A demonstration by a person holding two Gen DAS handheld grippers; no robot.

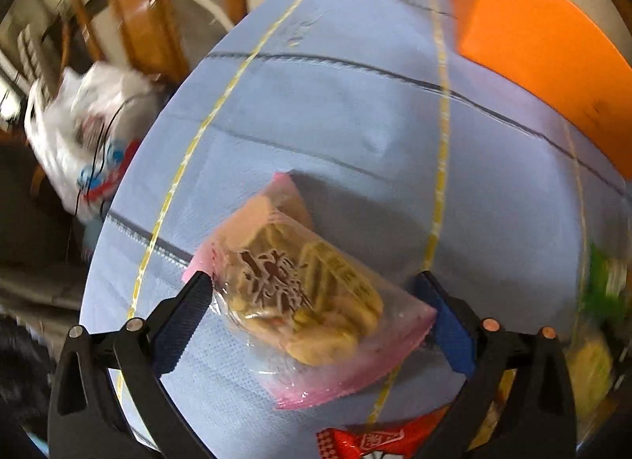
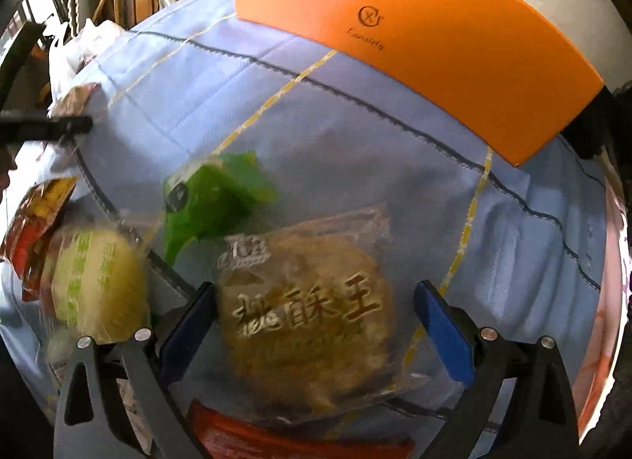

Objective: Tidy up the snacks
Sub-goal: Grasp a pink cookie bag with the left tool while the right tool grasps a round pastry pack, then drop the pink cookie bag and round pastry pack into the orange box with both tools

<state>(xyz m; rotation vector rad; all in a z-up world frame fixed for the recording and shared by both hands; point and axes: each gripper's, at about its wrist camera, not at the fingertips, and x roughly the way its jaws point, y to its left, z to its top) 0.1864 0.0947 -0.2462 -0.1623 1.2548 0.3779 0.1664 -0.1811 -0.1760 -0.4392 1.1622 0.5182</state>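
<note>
Snacks lie scattered on the pale blue cloth with yellow stripes [image 1: 355,111], near a tall orange box [image 2: 414,32]. My left gripper [image 1: 316,324] spreads wide around a pink-edged clear packet of biscuits [image 1: 312,301], fingers not clamped. My right gripper [image 2: 316,332] gapes equally wide around a clear-wrapped round brown walnut cake [image 2: 308,324], beside a green wrapper [image 2: 213,202].
</note>
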